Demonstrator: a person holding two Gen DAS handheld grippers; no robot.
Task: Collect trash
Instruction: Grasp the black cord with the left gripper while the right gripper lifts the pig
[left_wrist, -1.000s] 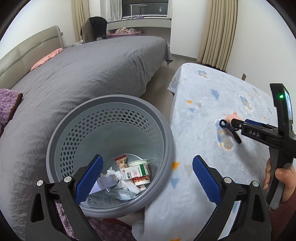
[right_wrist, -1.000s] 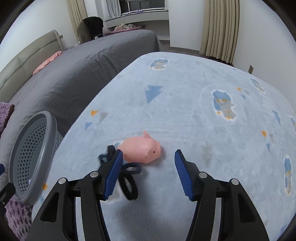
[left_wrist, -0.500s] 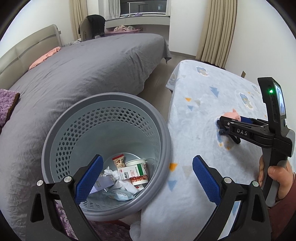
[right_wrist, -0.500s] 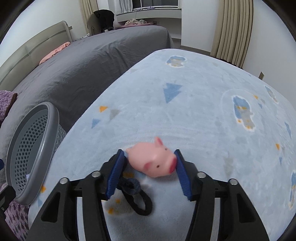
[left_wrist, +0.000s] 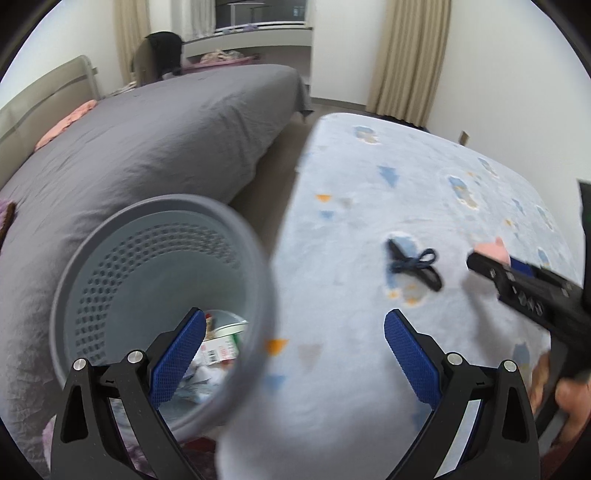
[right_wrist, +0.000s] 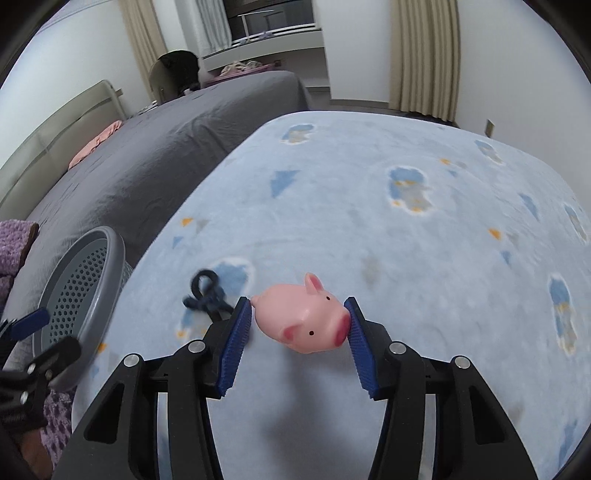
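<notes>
A bedroom: a pale blue blanket (right_wrist: 369, 206) with small printed shapes covers the near surface, with a grey bed (left_wrist: 155, 147) beside it and beige curtains (right_wrist: 424, 55) behind. Above the blanket, the pink toy pig (right_wrist: 303, 319) sits pinched between the blue pads of the right gripper (right_wrist: 299, 332), snout toward the right pad, lifted clear with its shadow on the cloth below. Just to its left a dark knotted cord (right_wrist: 207, 295) lies on the blanket, apart from the pig. Farther left, the grey perforated bin (left_wrist: 147, 295) stands off the blanket's edge between blanket and bed, holding wrappers and crumpled paper (left_wrist: 218, 350). The left gripper (left_wrist: 295, 358) hangs spread wide and empty, one finger over the bin's mouth, the other over the blanket. A purple rug (right_wrist: 14, 243) lies at the far left.
</notes>
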